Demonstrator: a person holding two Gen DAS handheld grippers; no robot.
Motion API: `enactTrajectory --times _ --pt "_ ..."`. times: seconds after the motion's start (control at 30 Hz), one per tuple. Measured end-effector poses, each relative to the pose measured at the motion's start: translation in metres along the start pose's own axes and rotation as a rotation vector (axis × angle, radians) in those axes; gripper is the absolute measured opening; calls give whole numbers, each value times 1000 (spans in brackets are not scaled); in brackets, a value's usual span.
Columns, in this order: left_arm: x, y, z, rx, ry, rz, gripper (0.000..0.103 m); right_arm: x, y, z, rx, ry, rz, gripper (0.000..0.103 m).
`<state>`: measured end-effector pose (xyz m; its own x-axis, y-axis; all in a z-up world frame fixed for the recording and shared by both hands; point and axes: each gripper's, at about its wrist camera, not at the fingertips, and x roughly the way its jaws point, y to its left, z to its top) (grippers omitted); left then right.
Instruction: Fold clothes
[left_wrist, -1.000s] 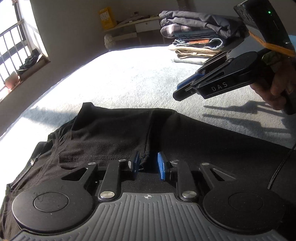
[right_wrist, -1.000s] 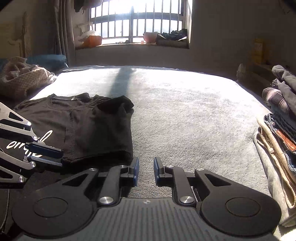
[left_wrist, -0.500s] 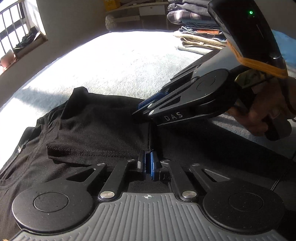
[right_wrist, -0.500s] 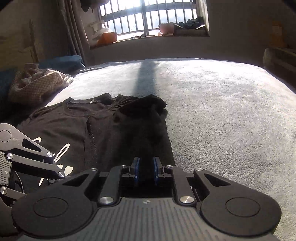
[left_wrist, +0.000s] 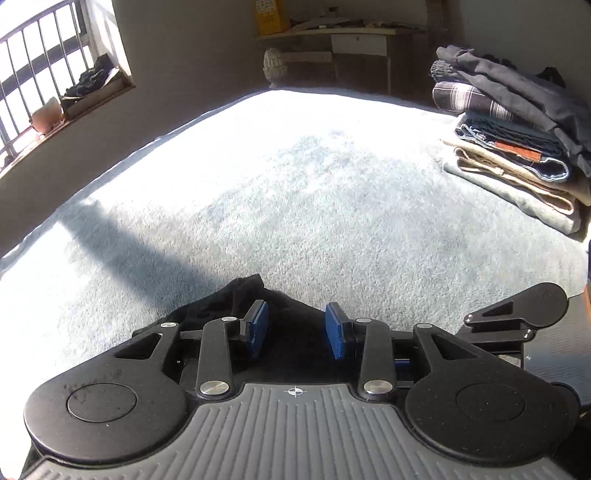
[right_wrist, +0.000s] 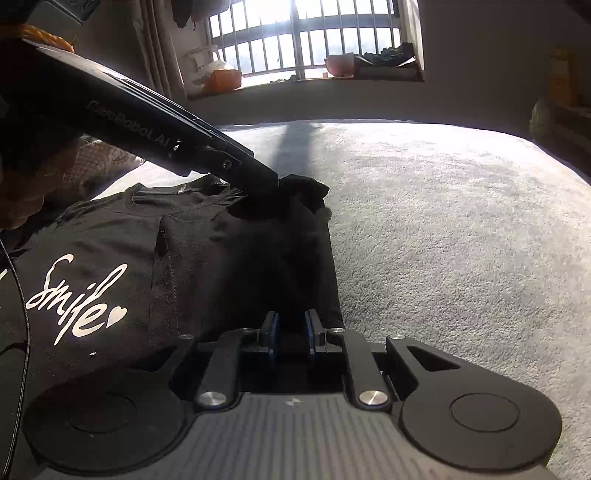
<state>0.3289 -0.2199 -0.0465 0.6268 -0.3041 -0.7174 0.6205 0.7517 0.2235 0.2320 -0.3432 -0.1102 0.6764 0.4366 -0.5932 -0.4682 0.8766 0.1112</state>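
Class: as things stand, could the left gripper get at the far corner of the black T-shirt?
Probably yes: the left gripper, jaws opening, hangs right over the black T-shirt corner, fabric between its fingers, nothing blocking.

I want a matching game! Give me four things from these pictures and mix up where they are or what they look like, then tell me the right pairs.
Things:
1. black T-shirt
2. stack of folded clothes
3. left claw
4. clay pot

Clues:
A. piled at the far right of the bed
B. on the window ledge
C. has "Smile" written in white
D. blue pads apart and opening, black cloth below them

Pairs: 1-C, 2-A, 3-D, 4-B
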Motion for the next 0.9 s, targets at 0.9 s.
enactTrajectory --times 0.9 --pt "55 128 -14 -1048 -134 -95 3 2 -1 -5 13 -32 10 15"
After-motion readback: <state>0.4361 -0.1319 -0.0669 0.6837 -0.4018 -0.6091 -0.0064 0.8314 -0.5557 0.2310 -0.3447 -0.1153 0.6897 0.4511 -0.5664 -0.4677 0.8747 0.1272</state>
